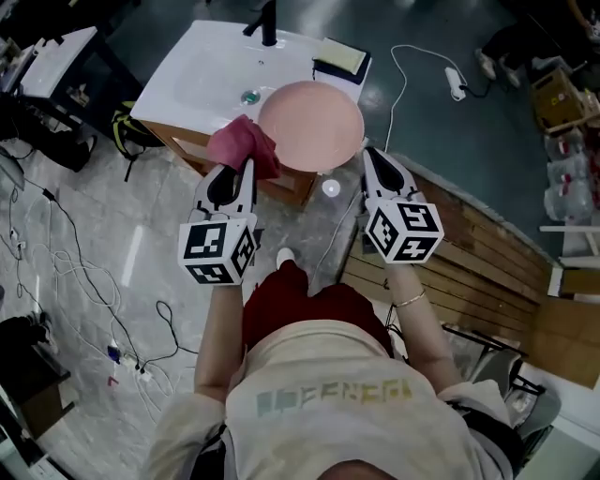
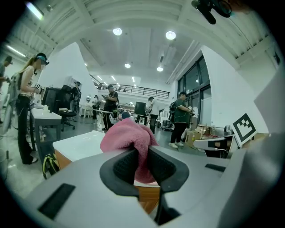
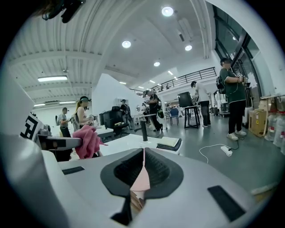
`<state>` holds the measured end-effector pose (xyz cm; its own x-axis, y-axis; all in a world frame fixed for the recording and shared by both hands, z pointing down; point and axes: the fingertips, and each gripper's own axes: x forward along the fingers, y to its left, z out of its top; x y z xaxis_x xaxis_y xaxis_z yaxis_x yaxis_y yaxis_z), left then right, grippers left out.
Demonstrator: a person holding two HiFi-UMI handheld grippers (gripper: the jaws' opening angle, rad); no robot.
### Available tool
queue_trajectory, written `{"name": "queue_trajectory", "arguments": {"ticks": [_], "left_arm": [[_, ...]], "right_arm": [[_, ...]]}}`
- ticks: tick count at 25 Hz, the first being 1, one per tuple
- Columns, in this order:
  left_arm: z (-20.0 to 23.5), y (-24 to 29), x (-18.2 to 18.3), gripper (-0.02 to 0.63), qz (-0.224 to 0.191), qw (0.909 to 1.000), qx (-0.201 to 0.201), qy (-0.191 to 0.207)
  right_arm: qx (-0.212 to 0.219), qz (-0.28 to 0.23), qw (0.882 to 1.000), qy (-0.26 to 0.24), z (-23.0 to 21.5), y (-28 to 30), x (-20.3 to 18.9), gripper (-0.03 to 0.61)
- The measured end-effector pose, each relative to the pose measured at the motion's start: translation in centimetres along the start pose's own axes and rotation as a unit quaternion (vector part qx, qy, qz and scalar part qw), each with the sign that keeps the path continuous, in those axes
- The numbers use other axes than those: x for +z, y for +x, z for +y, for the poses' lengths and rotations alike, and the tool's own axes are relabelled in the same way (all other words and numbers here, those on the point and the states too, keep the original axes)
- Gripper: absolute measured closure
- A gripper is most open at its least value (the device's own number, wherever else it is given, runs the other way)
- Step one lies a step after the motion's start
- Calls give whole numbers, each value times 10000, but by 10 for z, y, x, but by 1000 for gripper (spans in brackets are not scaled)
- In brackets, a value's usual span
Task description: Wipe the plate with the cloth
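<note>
Pink plate (image 1: 311,125): held over the front edge of the white basin top (image 1: 192,75), face up toward the head view.
Right gripper (image 1: 367,155): jaws pressed onto the plate's right rim, which shows as a thin pink edge between them in the right gripper view (image 3: 141,178).
Cloth (image 1: 242,145): rose-coloured, bunched, against the plate's left edge.
Left gripper (image 2: 141,153): jaws clamped on the cloth (image 2: 127,133), the wad bulging above them.
Tap (image 1: 269,23): black, at the basin's back.

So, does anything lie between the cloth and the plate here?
Nothing: in the head view the cloth, held by the left gripper, meets the left edge of the plate with no gap. The right gripper holds its rim.
</note>
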<state>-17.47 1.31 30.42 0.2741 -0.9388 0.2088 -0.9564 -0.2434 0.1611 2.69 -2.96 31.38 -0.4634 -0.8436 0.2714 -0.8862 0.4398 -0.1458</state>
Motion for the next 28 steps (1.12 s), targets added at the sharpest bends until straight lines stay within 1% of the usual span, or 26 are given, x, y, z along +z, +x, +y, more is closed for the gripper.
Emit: {"name": "queue_trajectory", "arguments": {"ticks": [5, 11, 17, 28], "left_arm": [[18, 23, 3, 548, 39, 9999, -128, 24], [18, 40, 3, 548, 104, 9995, -312, -2], [18, 62, 5, 548, 141, 9989, -451, 17], [8, 115, 7, 548, 301, 9977, -599, 32]], "right_arm": [[-333, 89, 9994, -47, -9, 20, -1, 539], [-639, 347, 9973, -39, -25, 27, -9, 538], [-721, 580, 9957, -44, -36, 42, -19, 538], [-582, 1019, 9929, 205, -68, 79, -34, 537]]}}
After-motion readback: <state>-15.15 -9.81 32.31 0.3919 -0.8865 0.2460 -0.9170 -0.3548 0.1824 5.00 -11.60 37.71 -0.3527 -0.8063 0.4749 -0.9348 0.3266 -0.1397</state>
